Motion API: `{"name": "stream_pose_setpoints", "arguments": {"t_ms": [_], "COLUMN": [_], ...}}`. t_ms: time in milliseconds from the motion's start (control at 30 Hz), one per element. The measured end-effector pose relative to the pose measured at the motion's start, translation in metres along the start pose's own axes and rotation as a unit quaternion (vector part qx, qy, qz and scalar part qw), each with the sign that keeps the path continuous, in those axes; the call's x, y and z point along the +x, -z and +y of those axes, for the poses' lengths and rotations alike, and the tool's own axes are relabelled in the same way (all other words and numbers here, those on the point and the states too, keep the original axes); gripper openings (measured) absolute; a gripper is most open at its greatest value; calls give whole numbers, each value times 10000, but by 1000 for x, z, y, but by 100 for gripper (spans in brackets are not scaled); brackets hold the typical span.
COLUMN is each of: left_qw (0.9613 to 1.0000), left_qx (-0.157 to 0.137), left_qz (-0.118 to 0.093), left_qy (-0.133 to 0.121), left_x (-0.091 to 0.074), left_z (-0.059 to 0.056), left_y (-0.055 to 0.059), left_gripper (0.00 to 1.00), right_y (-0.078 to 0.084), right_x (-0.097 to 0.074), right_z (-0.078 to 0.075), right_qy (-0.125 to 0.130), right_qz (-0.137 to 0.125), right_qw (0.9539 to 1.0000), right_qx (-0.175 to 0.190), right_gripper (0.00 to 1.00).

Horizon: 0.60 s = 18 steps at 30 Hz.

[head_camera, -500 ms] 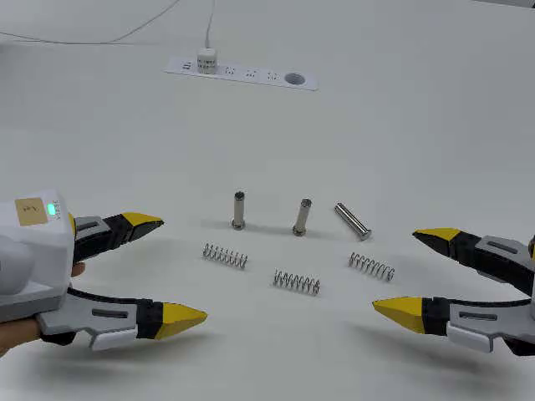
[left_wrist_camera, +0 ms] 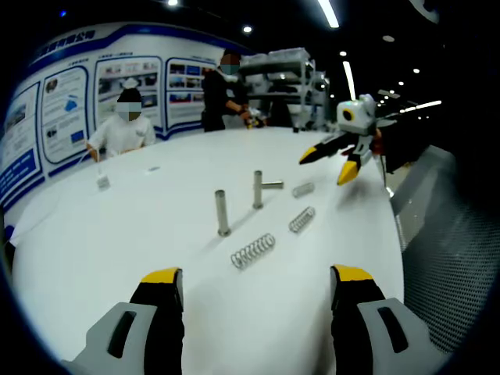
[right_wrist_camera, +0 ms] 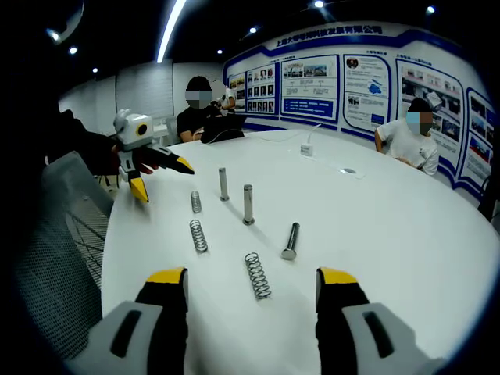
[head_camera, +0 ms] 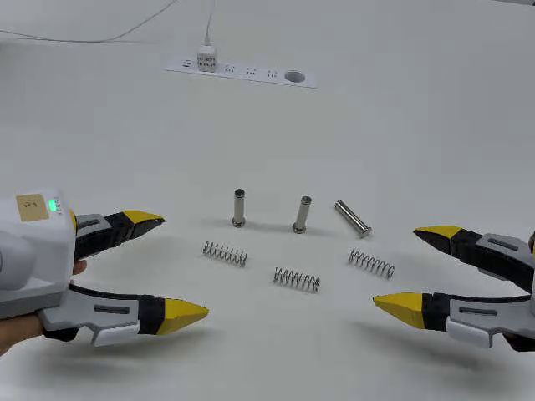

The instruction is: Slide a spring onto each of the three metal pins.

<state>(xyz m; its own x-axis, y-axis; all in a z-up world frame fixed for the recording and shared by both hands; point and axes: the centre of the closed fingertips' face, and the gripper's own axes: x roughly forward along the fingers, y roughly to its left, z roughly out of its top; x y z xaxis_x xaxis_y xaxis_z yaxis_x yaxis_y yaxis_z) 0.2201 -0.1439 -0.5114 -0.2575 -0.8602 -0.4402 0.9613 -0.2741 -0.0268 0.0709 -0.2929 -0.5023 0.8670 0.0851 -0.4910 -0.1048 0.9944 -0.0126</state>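
Two metal pins stand upright on the white table, the left pin (head_camera: 239,208) (left_wrist_camera: 222,212) (right_wrist_camera: 223,183) and the middle pin (head_camera: 302,215) (left_wrist_camera: 257,189) (right_wrist_camera: 248,204). A third pin (head_camera: 352,218) (left_wrist_camera: 273,184) (right_wrist_camera: 291,241) lies on its side at the right. In front of them lie three springs: left (head_camera: 225,254) (left_wrist_camera: 252,250), middle (head_camera: 296,280) (left_wrist_camera: 301,219) (right_wrist_camera: 198,235) and right (head_camera: 370,265) (right_wrist_camera: 257,275). My left gripper (head_camera: 163,267) (left_wrist_camera: 255,280) is open at the near left, nothing between its jaws. My right gripper (head_camera: 408,269) (right_wrist_camera: 251,278) is open at the near right, likewise empty.
A white power strip (head_camera: 241,72) with a plugged-in adapter and cable lies at the far side of the table. People sit and stand beyond the table's far edge (left_wrist_camera: 125,129) (right_wrist_camera: 408,133). A grey mesh chair (right_wrist_camera: 55,258) stands beside the table edge.
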Motion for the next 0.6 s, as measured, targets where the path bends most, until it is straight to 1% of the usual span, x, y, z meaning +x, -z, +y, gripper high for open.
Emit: {"name": "stream_pose_setpoints", "arguments": {"t_ms": [233, 367, 600], "left_qw": [10000, 10000, 10000], "left_qx": [-7, -21, -31], "left_qz": [-3, -35, -39], "left_qy": [-5, -31, -25], "left_x": [0, -1, -1], "left_z": [0, 1, -1], "left_y": [0, -2, -2], "left_gripper": [78, 77, 77], "right_y": [-7, -12, -22], "right_x": [-1, 0, 6], "right_z": [-4, -10, -22], "right_qy": [52, 112, 205], "right_qz": [-38, -31, 63], "right_qw": [10000, 9999, 9998], "right_qx": [54, 53, 53], "right_gripper": [66, 65, 58]}}
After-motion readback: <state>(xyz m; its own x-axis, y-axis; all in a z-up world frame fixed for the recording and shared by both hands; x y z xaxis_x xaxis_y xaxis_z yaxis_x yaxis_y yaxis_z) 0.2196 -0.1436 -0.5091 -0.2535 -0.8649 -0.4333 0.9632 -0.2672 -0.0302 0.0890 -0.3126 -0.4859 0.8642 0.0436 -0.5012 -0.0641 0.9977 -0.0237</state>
